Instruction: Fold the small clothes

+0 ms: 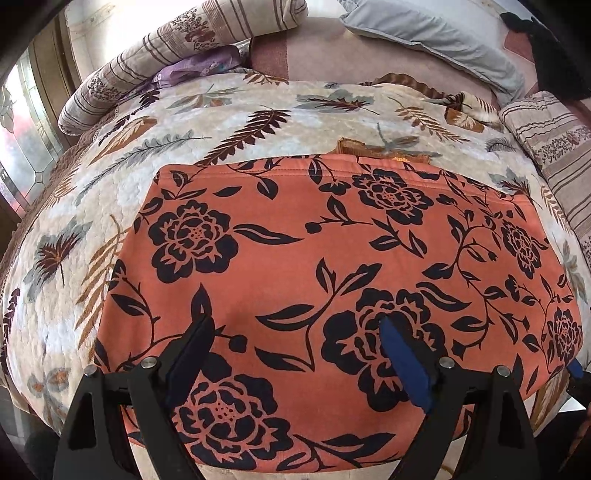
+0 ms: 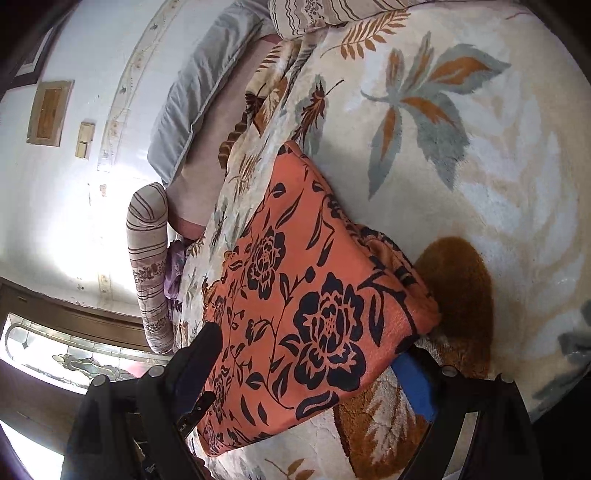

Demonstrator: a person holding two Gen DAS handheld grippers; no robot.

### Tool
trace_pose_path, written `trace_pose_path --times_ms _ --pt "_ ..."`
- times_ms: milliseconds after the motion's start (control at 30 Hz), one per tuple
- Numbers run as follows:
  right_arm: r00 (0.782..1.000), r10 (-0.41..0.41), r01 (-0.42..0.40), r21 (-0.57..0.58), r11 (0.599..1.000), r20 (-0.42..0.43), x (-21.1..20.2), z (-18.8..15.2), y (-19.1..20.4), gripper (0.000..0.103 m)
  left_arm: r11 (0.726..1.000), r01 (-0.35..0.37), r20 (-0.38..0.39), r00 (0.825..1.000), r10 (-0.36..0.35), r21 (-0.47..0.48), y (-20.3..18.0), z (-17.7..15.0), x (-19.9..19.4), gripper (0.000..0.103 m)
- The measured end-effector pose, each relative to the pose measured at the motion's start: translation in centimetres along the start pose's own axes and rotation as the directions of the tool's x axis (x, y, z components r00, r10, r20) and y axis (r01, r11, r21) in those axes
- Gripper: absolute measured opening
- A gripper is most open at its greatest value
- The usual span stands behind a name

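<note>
An orange garment with black flowers (image 1: 295, 266) lies flat and folded on the leaf-patterned blanket (image 1: 110, 177). My left gripper (image 1: 295, 332) is open just above the garment's near part, fingers spread wide, holding nothing. In the right wrist view the same garment (image 2: 295, 295) lies between my right gripper's fingers. My right gripper (image 2: 306, 350) is open around the garment's near right corner; its right blue-padded finger (image 2: 413, 384) lies on the blanket under the cloth's edge, and the left finger (image 2: 199, 354) is above the cloth. The right gripper's tip also shows in the left wrist view (image 1: 576, 369).
Striped rolled bedding (image 1: 166, 55) and a grey pillow (image 1: 436, 33) lie at the bed's far end. A striped cushion (image 1: 554, 147) lies at the right. A window (image 1: 22, 147) is at the left. The bed's near edge runs below the garment.
</note>
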State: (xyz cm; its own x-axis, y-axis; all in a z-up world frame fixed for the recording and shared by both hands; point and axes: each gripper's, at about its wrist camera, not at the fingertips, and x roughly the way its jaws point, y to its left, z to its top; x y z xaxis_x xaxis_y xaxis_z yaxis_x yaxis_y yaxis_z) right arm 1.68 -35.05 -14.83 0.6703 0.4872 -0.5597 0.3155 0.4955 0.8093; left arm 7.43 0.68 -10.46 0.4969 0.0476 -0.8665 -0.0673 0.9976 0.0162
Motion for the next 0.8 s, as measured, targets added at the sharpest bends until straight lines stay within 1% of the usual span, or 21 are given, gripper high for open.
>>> trace_pose_path --times_ms 67,133,200,300,333,400,467,533,600,633,667,733,767,800 --pt "1.000 -0.009 0.009 0.007 1.000 -0.002 0.2 0.1 -0.2 0.091 1.000 -0.002 -0.027 1.000 0.002 0.007 -0.1 -0.2 1.0 0.092" --pt "1.000 -0.010 0.010 0.011 1.000 0.002 0.2 0.2 -0.2 0.091 1.000 -0.007 -0.012 1.000 0.007 0.017 -0.2 -0.4 0.8 0.092" --pt "1.000 -0.017 0.017 0.007 1.000 0.006 0.2 0.2 -0.2 0.091 1.000 0.007 -0.006 1.000 -0.007 0.004 -0.2 -0.2 0.3 0.092" --pt "1.000 -0.018 0.018 0.016 1.000 0.008 0.3 0.3 -0.4 0.091 1.000 0.013 0.031 0.999 -0.014 0.005 -0.3 -0.1 -0.3 0.092" --pt "1.000 -0.020 0.020 0.015 1.000 0.009 0.3 0.4 -0.4 0.091 1.000 0.010 0.026 1.000 -0.011 0.009 -0.4 -0.2 -0.1 0.092" --pt "1.000 -0.023 0.022 0.021 1.000 0.009 0.3 0.4 -0.6 0.091 1.000 0.007 -0.028 1.000 -0.006 0.025 -0.7 -0.5 1.3 0.092" --pt "0.999 -0.033 0.032 0.033 0.999 0.010 0.5 0.5 -0.5 0.091 0.999 -0.019 0.005 1.000 0.019 0.049 -1.0 -0.8 1.6 0.098" --pt "0.999 -0.052 0.052 0.027 0.998 -0.003 1.1 0.8 0.1 0.091 0.999 -0.017 -0.004 1.000 0.017 0.043 -1.0 -0.7 1.8 0.099" --pt "0.999 -0.039 0.039 0.005 0.999 -0.020 2.0 1.1 1.2 0.087 0.999 -0.010 -0.013 1.000 0.011 0.045 -0.9 -0.6 1.8 0.099" --pt "0.999 -0.028 0.028 0.004 1.000 -0.030 2.5 1.3 1.7 0.070 0.999 -0.010 -0.011 1.000 0.010 0.049 -0.8 -0.6 1.9 0.099" --pt "0.998 -0.045 0.045 0.001 0.999 -0.053 3.2 1.3 1.9 0.050 0.999 -0.009 -0.008 1.000 0.009 0.049 -0.8 -0.7 1.8 0.099" --pt "0.991 -0.105 0.106 0.006 0.994 -0.088 4.7 1.2 1.9 0.028 0.999 -0.010 -0.004 1.000 0.010 0.049 -0.8 -0.8 1.8 0.099" --pt "0.987 -0.135 0.135 -0.009 0.991 -0.091 5.0 1.1 2.0 0.022 0.999 -0.010 -0.004 1.000 0.010 0.050 -0.8 -0.8 1.8 0.099" --pt "0.984 -0.161 0.158 -0.045 0.986 -0.076 4.9 0.9 2.5 0.020 0.999 -0.009 -0.006 1.000 0.010 0.053 -0.9 -0.7 1.9 0.099"
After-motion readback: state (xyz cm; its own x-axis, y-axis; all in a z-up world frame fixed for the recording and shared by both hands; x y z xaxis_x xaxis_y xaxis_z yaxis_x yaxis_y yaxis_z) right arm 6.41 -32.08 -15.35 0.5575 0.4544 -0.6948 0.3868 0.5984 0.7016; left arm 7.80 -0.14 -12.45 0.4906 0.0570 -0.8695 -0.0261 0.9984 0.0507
